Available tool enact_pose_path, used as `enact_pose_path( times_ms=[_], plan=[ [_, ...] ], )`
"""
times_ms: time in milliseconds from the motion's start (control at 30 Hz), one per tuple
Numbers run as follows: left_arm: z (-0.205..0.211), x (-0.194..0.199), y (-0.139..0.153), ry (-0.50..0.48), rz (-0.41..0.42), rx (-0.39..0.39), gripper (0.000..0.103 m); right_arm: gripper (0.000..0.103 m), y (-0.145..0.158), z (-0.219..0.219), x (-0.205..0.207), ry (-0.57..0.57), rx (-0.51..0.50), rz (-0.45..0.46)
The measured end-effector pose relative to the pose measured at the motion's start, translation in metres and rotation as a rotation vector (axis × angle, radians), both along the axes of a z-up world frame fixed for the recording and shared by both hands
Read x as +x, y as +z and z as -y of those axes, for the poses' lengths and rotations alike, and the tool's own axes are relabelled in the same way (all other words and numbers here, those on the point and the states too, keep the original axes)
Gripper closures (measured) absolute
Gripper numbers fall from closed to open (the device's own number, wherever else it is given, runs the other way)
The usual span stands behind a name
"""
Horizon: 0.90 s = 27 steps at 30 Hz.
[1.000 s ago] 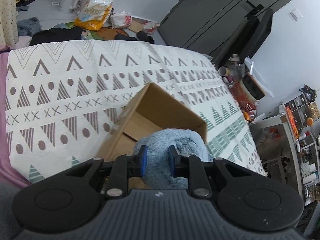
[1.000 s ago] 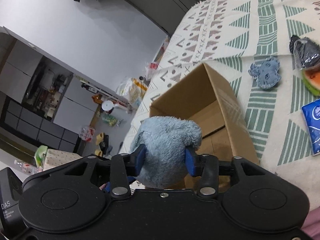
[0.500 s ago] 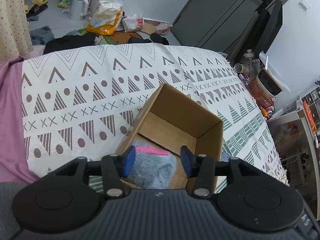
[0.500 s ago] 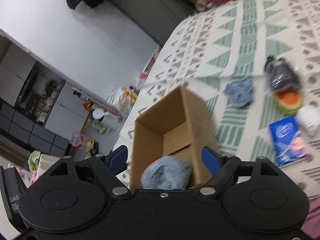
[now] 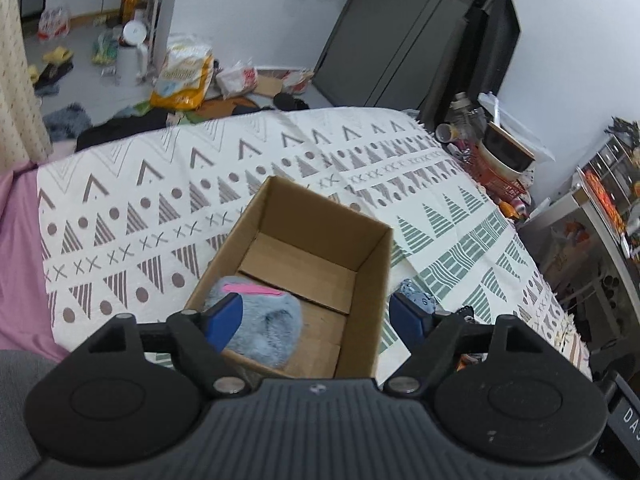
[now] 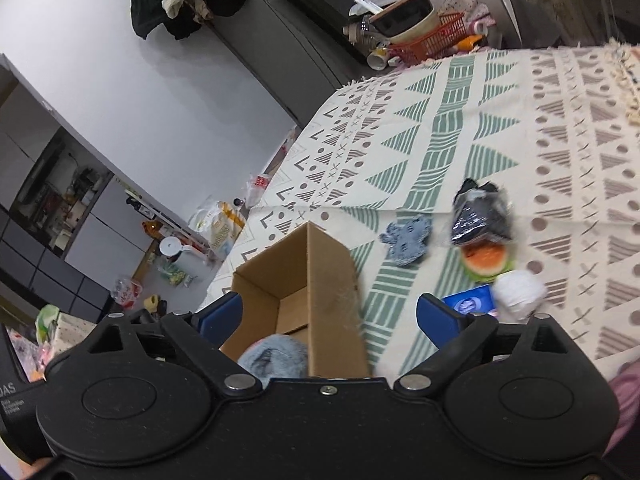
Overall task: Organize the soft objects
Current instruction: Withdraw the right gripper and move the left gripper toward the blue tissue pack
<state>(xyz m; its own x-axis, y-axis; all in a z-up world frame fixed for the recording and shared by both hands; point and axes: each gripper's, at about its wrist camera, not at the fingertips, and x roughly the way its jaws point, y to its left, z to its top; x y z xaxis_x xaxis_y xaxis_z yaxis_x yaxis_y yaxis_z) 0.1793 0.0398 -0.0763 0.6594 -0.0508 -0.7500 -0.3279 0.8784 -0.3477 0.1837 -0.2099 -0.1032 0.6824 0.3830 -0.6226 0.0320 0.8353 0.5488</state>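
Left hand-held gripper (image 5: 318, 316) housing (image 5: 628, 420) reads "DAS", partly cut off.

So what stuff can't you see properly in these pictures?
- Fluffy blue toy in the cardboard box: right wrist view, lower part hidden by the gripper body.
- Blue packet: right wrist view, print too small, partly behind the finger.
- Small blue cloth: left wrist view, mostly hidden behind the box wall.

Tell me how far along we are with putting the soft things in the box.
Done: the fluffy blue plush lies inside the cardboard box. In hand: nothing; the left gripper and right gripper are both open above the box. Left: the blue patterned cloth, black bagged bundle, watermelon slice toy, white ball and blue packet lie on the patterned blanket.
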Motion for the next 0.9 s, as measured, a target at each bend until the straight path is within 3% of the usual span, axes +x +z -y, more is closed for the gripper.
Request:
enact_pose_path(
  times_ms=[133, 333, 467, 900],
  plan=[
    [0.016, -0.006, 0.007, -0.024, 0.018, 0.010, 0.024, 0.006, 0.008, 0.017, -0.008, -0.017, -0.032, 0.015],
    [0.045, -0.012, 0.021, -0.077, 0.044, 0.097, 0.024, 0.003, 0.017, 0.047, -0.018, -0.063, -0.038, 0.036],
    [0.058, -0.012, 0.025, -0.093, 0.046, 0.069, 0.024, 0.000, 0.023, 0.064, -0.025, -0.083, -0.053, 0.050],
    [0.104, -0.017, 0.028, -0.160, 0.062, 0.094, 0.024, 0.000, 0.022, 0.115, -0.039, -0.149, -0.063, 0.039]
  ],
)
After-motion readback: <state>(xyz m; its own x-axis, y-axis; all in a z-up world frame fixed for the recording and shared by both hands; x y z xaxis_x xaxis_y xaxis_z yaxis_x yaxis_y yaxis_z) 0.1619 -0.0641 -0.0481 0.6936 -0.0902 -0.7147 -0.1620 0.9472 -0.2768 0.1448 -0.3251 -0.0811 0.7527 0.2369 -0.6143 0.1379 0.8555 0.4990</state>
